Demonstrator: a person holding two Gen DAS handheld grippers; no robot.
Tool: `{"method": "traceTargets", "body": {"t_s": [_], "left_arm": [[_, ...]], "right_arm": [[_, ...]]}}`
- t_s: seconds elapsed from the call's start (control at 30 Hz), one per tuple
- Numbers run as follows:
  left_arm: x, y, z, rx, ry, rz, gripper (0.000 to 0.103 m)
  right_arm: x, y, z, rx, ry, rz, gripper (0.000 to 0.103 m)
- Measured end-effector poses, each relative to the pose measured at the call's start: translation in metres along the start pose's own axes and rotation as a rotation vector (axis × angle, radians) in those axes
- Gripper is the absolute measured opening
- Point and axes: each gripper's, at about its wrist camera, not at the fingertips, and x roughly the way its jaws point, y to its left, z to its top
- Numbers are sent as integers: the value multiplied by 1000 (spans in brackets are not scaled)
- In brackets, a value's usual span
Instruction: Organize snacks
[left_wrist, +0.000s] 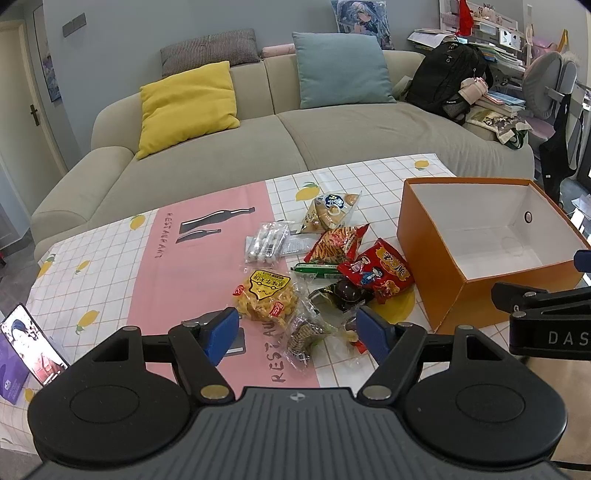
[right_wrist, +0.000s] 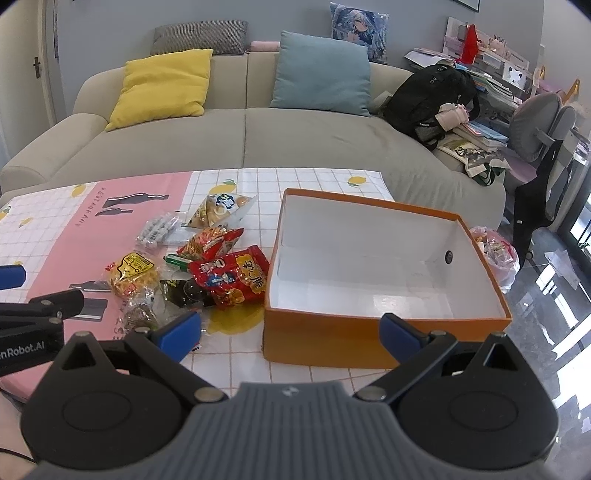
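Several crinkly snack packets (left_wrist: 325, 273), rectangular cardboard box (right_wrist: 373, 336)

Orange box (right_wrist: 332, 341): cardboard, matt orange outside, smooth white lining with slight sheen. Snack packets, e.g. red packet (left_wrist: 375, 275) at the box's 9 o'clock: glossy crinkled plastic film; clear wrap on the yellow noodle snack (left_wrist: 266, 295). Tablecloth (left_wrist: 110, 258): smooth, printed, low sheen. Sofa (left_wrist: 207, 162) at 12 o'clock: matt woven cloth. Left gripper (left_wrist: 297, 334): matt black plastic, ribbed grey housing, blue rubbery pads (left_wrist: 221, 332), metal pivot pins. Floor (right_wrist: 554, 332) at 3 o'clock: glossy tile.
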Motion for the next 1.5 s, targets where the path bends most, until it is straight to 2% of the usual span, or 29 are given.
{"method": "traceTargets", "body": {"t_s": [0.67, 1.0, 1.17, 1.23, 1.33, 1.5], "left_arm": [[0, 2, -1, -9, 5, -12, 85], [2, 4, -3, -4, 11, -47, 85], [3, 9, -2, -13, -12, -58, 85], [6, 12, -2, -28, -2, -66, 84], [10, 18, -4, -33, -6, -72, 78], [22, 36, -6, -86, 7, -75, 73]], "right_arm": [[0, 2, 0, -11, 8, -5, 100], [3, 5, -1, -17, 18, -6, 100], [8, 9, -1, -21, 30, -6, 100], [11, 10, -1, -16, 38, 6, 100], [16, 12, -2, -11, 35, 37, 100], [17, 17, -5, -25, -54, 129, 100]]}}
